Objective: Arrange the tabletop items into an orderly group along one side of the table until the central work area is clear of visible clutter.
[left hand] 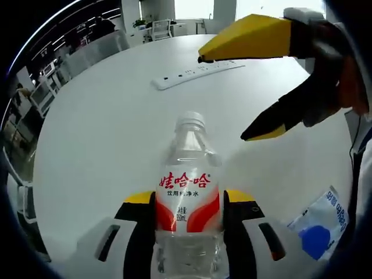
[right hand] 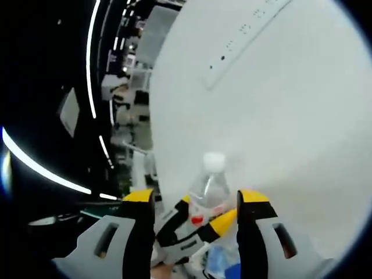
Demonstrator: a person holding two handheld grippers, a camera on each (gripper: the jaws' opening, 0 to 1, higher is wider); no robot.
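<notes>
Upright, water bottle (left hand: 189,200) clamped in left gripper (left hand: 189,200) over white table (left hand: 104,133); right gripper (left hand: 224,96) alongside, jaws wide (power strip (left hand: 197,74) beyond).

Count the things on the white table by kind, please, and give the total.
Water bottle: 1
Power strip: 1
Blue and white packet: 1
Total: 3
</notes>
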